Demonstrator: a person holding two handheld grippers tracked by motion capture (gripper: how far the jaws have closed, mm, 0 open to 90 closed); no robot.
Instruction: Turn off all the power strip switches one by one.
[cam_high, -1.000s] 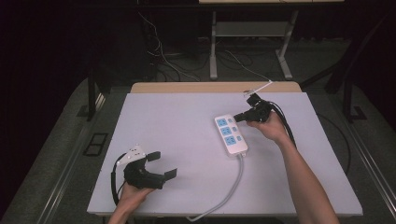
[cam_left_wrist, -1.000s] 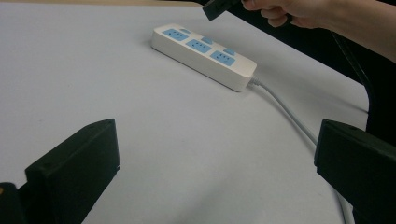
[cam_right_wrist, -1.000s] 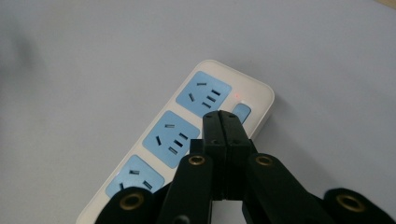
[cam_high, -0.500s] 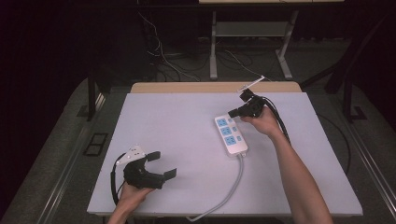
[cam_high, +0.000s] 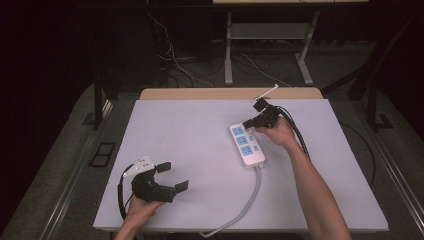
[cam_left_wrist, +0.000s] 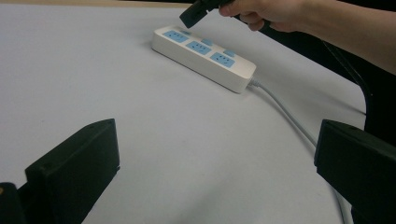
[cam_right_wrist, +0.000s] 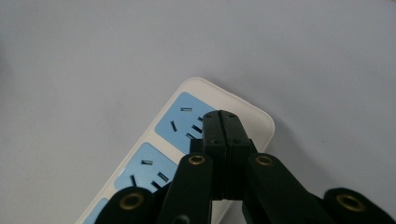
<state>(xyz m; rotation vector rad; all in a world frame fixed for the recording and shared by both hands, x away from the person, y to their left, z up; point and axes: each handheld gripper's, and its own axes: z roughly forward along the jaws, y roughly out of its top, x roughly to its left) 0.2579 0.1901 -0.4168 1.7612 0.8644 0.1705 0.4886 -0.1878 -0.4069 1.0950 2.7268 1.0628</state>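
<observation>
At the near left of the table (cam_high: 200, 125), the left gripper (cam_high: 172, 176) is resting in the person's hand with its jaws spread wide and nothing between them; in the left gripper view, the two black jaws are standing far apart over bare tabletop.

Toward the centre right, the power strip (cam_high: 246, 145) is lying flat on the table, its long axis running from far to near, with its grey cord (cam_high: 250, 200) trailing off the near end toward the table's near edge. It is carrying three blue socket faces in a row, each paired with a small blue switch along its right side. The white housing is appearing to be rigid moulded plastic: probably light, stiff and smooth, so it is likely to slide under a sideways push. Judged from these views, the best grip is across the narrow width of the housing, on the long side walls; the cord is flexible and is likely to drag or resist when the strip is shifted.

At the far right, the right gripper (cam_high: 248, 123) is hovering just above the far end of the strip, jaws pressed together, holding nothing. In the right gripper view, its closed tip (cam_right_wrist: 222, 122) is pointing at the farthest socket, near its switch.

No brand, label or legible writing is showing on the strip.
</observation>
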